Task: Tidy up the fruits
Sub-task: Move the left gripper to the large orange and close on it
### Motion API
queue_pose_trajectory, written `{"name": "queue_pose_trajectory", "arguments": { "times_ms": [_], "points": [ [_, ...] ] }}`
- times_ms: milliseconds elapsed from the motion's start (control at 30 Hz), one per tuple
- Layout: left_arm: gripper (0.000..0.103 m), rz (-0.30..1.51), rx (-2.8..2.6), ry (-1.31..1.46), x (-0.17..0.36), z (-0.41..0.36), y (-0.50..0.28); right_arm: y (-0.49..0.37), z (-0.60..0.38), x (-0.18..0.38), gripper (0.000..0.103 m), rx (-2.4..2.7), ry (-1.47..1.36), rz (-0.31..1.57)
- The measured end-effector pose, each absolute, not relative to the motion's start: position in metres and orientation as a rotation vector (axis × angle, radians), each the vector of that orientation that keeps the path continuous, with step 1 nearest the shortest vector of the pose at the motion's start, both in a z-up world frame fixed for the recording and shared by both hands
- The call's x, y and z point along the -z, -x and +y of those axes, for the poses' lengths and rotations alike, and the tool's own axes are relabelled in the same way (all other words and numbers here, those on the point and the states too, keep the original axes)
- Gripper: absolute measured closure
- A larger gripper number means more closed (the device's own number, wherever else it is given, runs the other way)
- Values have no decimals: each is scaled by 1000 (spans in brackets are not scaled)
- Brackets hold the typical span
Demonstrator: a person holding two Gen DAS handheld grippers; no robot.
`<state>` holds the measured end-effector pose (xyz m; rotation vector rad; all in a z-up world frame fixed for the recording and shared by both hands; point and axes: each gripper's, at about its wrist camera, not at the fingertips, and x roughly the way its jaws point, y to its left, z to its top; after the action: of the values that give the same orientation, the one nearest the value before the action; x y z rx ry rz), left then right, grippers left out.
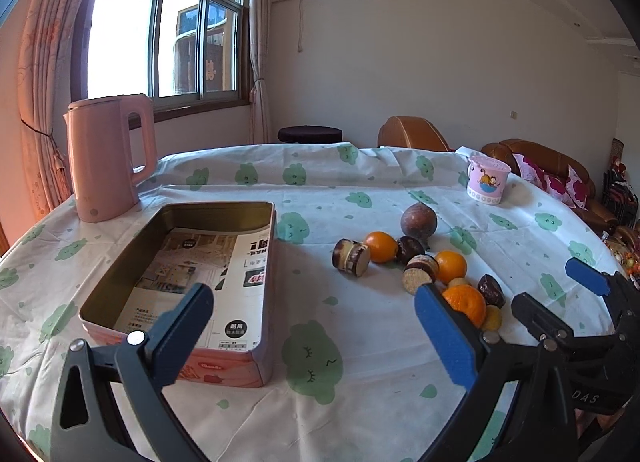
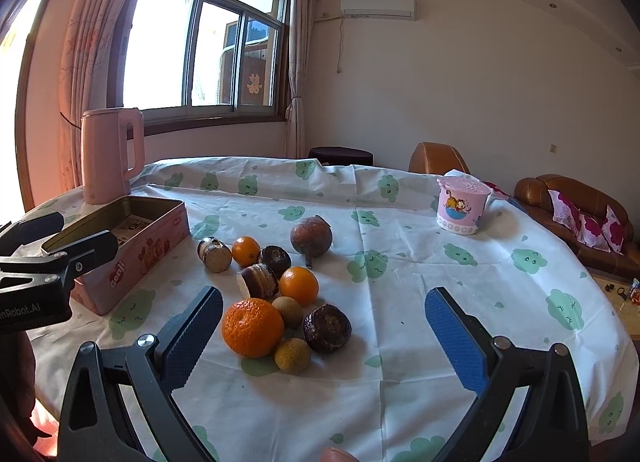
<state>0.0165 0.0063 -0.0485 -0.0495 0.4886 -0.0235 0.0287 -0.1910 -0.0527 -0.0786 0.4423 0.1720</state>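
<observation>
A pile of fruit lies on the cloud-print tablecloth [image 2: 400, 262]: a large orange [image 2: 253, 327], two smaller oranges [image 2: 299, 285], dark brown round fruits [image 2: 327, 328], small yellowish ones [image 2: 292, 356], a big brown fruit [image 2: 311, 237] and two cut brown-and-cream pieces [image 2: 215, 254]. The pink tin box [image 1: 269, 262] stands open to the left, with printed paper on its bottom. My left gripper [image 1: 316, 322] is open, between the tin and the fruit pile [image 1: 420, 262]. Open too, my right gripper [image 2: 324, 326] hovers with its fingers on either side of the nearest fruits.
A pink kettle [image 1: 108, 158] stands behind the tin. At the far right of the table is a pink cartoon cup [image 2: 462, 206]. Each gripper shows in the other's view: the right gripper [image 1: 560, 298], the left gripper [image 2: 60, 238]. Brown sofas [image 2: 560, 198] lie beyond the table.
</observation>
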Motion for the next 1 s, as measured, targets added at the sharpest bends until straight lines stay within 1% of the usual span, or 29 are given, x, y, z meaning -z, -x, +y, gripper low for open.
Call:
{"name": "queue_pose_trajectory", "arguments": {
  "times_ms": [67, 133, 167, 200, 300, 367, 433, 467, 500, 667, 733, 767, 833, 933, 1000],
  "points": [
    [1, 504, 37, 62, 52, 5, -20, -29, -194, 59, 2, -186, 67, 467],
    [2, 513, 50, 69, 53, 3, -21, -29, -193, 63, 9, -204, 71, 484],
    [3, 515, 58, 71, 54, 3, -22, -30, -191, 65, 18, -219, 73, 497],
    [3, 518, 64, 71, 54, 2, -22, -31, -190, 66, 24, -235, 73, 511],
    [6, 521, 74, 65, 54, 0, -24, -33, -183, 72, 26, -263, 86, 540],
    [11, 532, 86, 68, 55, -1, -26, -35, -181, 76, 27, -268, 92, 556],
    [13, 540, 102, 67, 56, -3, -28, -38, -180, 78, 35, -273, 91, 574],
    [13, 543, 108, 62, 56, -5, -28, -40, -181, 80, 41, -275, 87, 585],
    [13, 545, 113, 56, 56, -7, -29, -42, -181, 81, 43, -281, 81, 595],
    [16, 547, 139, 34, 55, -17, -28, -49, -183, 85, 46, -292, 62, 628],
    [16, 549, 147, 26, 55, -20, -29, -49, -184, 86, 50, -297, 60, 634],
    [21, 553, 158, 26, 54, -22, -30, -48, -183, 86, 52, -304, 63, 636],
    [25, 565, 185, 22, 53, -28, -34, -48, -181, 87, 56, -314, 70, 646],
    [25, 571, 214, 4, 52, -38, -39, -52, -180, 90, 60, -315, 80, 657],
    [25, 587, 232, -1, 53, -44, -44, -55, -181, 93, 67, -315, 81, 666]
  ]
}}
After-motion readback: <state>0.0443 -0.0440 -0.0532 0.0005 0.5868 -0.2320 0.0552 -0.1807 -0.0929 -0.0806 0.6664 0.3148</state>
